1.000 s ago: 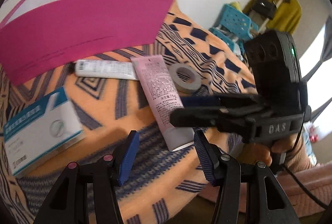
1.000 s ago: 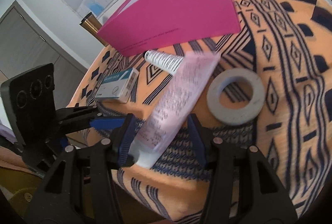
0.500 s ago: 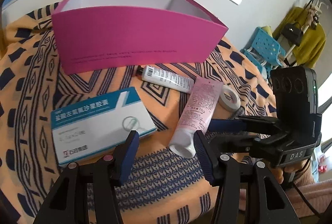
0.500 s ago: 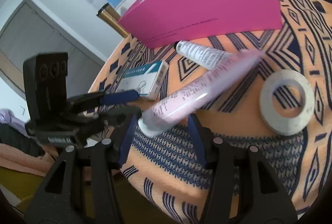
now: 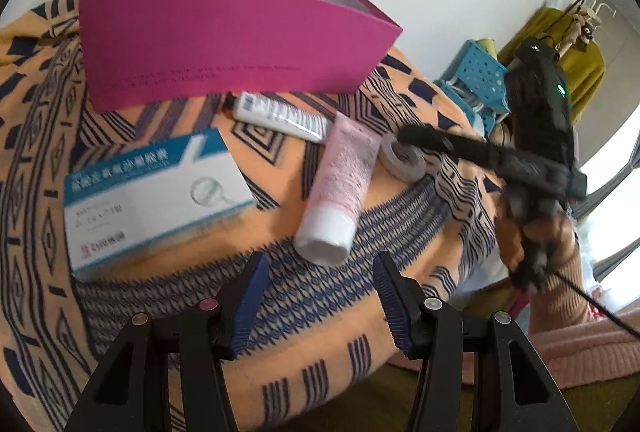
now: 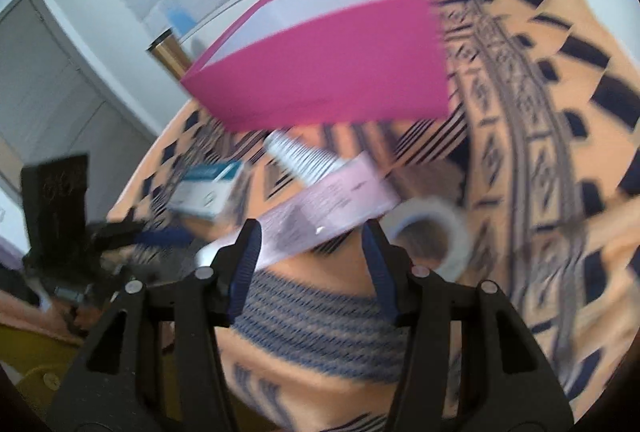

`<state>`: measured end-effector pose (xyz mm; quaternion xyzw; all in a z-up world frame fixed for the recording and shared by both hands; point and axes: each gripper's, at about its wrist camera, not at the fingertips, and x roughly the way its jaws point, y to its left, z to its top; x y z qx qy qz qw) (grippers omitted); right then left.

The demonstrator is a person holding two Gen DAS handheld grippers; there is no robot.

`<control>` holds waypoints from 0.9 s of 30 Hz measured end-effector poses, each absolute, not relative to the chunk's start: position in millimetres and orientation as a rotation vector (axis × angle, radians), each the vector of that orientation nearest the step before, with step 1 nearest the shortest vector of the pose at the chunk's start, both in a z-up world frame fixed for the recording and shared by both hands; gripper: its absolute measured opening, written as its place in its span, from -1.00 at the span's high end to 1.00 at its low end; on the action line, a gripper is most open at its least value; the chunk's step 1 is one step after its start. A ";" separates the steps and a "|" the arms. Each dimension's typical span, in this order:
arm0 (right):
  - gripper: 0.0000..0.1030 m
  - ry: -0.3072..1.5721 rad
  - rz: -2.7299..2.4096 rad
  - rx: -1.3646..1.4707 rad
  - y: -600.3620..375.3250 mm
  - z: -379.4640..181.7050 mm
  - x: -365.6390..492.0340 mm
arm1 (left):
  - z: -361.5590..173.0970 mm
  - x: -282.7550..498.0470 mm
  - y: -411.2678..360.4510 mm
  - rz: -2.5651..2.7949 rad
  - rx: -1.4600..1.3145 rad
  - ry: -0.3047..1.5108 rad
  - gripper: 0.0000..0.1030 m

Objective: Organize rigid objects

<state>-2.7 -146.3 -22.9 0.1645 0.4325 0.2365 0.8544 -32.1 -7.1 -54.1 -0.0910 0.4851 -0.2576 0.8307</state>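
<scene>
We see a surface covered by an orange patterned cloth (image 5: 48,136), with an open magenta box (image 5: 224,44) standing toward the back near the wall. In front of it lie a white tube (image 5: 276,114), a pink tube (image 5: 340,184) with its white cap toward us, a roll of grey tape (image 5: 402,158) just beside the pink tube, and a blue and white carton (image 5: 152,188) lying flat to the left. Our left gripper (image 5: 316,296) hangs over the near edge of the cloth with its blue pads apart and nothing between them, just short of the pink tube's cap. Our right gripper (image 6: 310,264) is also parted; in its blurred view the pink tube crosses behind its fingertips, and we see no pad pressing on it.
</scene>
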 end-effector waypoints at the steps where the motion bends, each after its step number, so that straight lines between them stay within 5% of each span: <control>1: -0.06 0.907 0.481 0.327 -146.3 -23.6 3.7 | -55.0 -33.3 -7.7 -0.550 -0.196 1.034 -0.04; 9: -0.06 0.954 0.495 0.305 -140.7 -42.0 43.7 | -52.3 -37.4 -11.6 -0.561 -0.208 1.029 0.29; 27: -0.02 0.942 0.534 0.358 -142.8 -42.8 30.0 | -57.3 -13.8 -20.2 -0.572 -0.246 1.043 0.23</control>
